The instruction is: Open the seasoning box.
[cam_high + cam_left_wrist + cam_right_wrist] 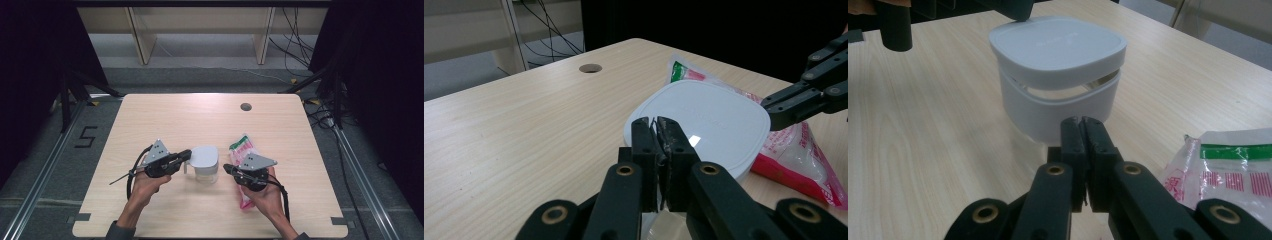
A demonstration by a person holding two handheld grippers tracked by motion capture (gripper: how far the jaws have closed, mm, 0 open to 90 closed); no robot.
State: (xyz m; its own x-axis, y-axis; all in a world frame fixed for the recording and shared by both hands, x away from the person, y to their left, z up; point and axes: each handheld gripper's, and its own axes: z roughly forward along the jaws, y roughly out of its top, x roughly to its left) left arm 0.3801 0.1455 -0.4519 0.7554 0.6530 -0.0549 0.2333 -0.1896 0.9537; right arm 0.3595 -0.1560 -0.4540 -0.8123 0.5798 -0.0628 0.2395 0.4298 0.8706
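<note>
A white box with a lid [205,161] sits in the middle of the table [150,115]. The left gripper [184,156] is at the box's left side, jaws pinched tight on something thin at the edge; I cannot tell what. The right gripper [227,168] hangs just right of the box, jaws shut with nothing in them. A pink and white bag [243,146] lies under it. I think the job is opening the box. Next, the right jaws need to open and catch the lid's rim.

Far half of table [200,115]: open, passable.
Between grippers: blocked by white container [205,162].
Right side: red-and-white packet [245,147] lying there.
</note>
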